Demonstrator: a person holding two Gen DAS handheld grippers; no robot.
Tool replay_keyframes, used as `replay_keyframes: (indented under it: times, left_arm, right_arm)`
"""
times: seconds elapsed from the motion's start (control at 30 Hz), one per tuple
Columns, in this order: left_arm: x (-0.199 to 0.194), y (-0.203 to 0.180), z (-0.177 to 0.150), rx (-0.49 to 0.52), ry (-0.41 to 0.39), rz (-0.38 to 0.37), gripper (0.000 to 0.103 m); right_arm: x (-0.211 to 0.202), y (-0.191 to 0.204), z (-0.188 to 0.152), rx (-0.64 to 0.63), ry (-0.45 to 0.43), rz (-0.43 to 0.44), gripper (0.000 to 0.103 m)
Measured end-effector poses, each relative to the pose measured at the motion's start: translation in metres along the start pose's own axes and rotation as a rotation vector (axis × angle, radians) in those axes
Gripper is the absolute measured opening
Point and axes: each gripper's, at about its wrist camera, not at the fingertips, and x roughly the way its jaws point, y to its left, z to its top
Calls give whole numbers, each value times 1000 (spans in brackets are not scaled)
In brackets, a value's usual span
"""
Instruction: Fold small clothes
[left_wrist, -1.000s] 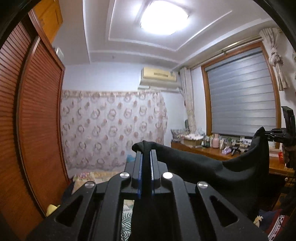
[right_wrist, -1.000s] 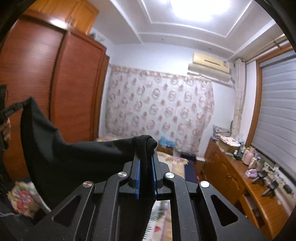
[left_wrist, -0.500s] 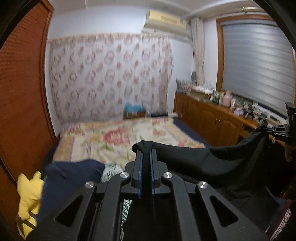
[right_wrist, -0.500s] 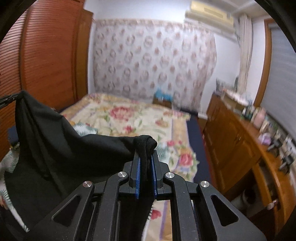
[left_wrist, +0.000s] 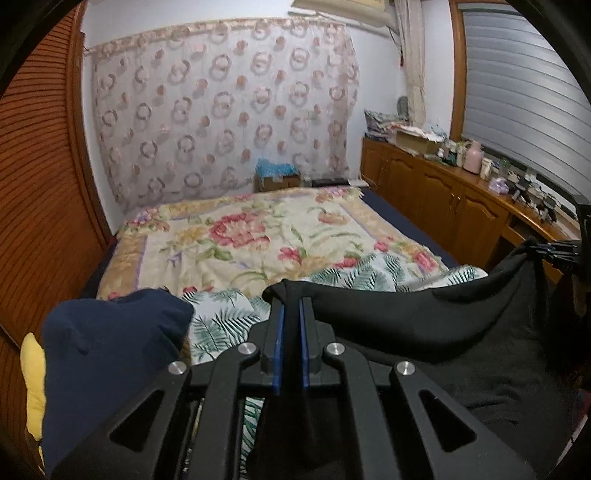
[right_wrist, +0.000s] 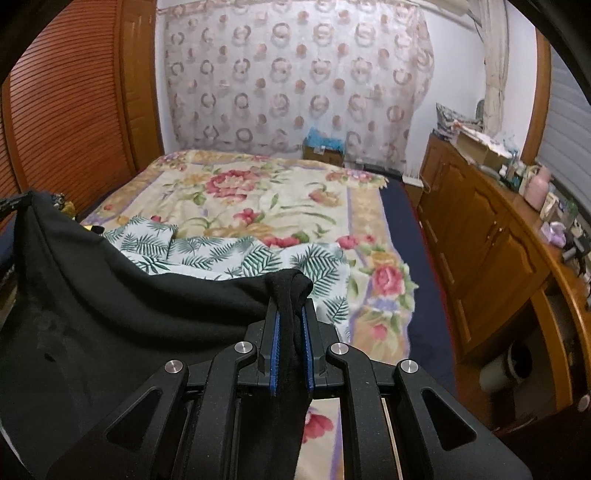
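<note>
The left gripper (left_wrist: 290, 314) pinches one corner of a black garment (left_wrist: 424, 325), and its two blue-lined fingers are pressed together on the cloth. The right gripper (right_wrist: 291, 317) pinches another corner of the same garment in the same way, with a bunch of black cloth squeezed between its fingers and standing out above the tips. The garment hangs between the two grippers, with its upper edge sagging between them, over the near end of a bed (right_wrist: 395, 206), and its lower part falls out of view below the grippers. The bed carries a flowered blanket (left_wrist: 258, 236), and a palm-leaf printed cloth (right_wrist: 236, 254) lies on it just behind the garment. In the left wrist view a dark blue garment (left_wrist: 110, 350) lies near the left edge, with something yellow (left_wrist: 31, 369) beside it. A wooden cabinet (right_wrist: 491, 240) stands along the right side of the bed.
</note>
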Motion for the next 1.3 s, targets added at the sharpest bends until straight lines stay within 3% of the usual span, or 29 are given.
replay_keyframes:
  times: [0.1, 0.17, 0.27, 0.73, 1.0, 1.3]
  left_arm:
    - [2, -3, -5, 15, 31, -31, 13]
    - [-2, -4, -12, 27, 44, -27, 17]
    - [-12, -12, -29, 42, 67, -15, 20]
    - [-36, -30, -128, 1, 207, -2, 26]
    - [-33, -34, -153, -35, 265, 14, 28]
    - [-28, -22, -156, -104, 277, -12, 29]
  right_arm:
    - [0, 1, 0, 21, -2, -30, 26]
    - [-8, 0, -4, 43, -25, -16, 46]
    - [-17, 5, -12, 49, -28, -9, 59]
    - [-56, 43, -105, 33, 73, 45, 61]
    - [-42, 50, -142, 66, 163, 72, 61]
    - [-38, 58, -154, 66, 132, 34, 62]
